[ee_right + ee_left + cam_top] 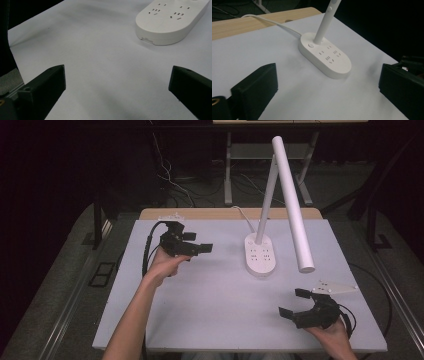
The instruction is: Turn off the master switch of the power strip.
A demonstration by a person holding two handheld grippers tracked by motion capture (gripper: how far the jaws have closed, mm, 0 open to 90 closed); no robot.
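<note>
At the left of the high view, the left gripper is held in the person's left hand above the white table, its jaws spread wide with nothing between them, pointing right toward the desk lamp's base. That base, an oval white block with socket slots and a round button on top, lies near the table's middle, somewhat to the right of the left gripper and apart from it; in the left gripper view it sits ahead between the two black jaws, untouched. A white cord runs from it toward the table's wooden far edge. From the base a slim stem rises and carries the long white lamp head, which slants down to the right. At the lower right, the right gripper rests in the right hand, also wide open and empty, well apart from the base, which lies beyond its jaws.
</note>
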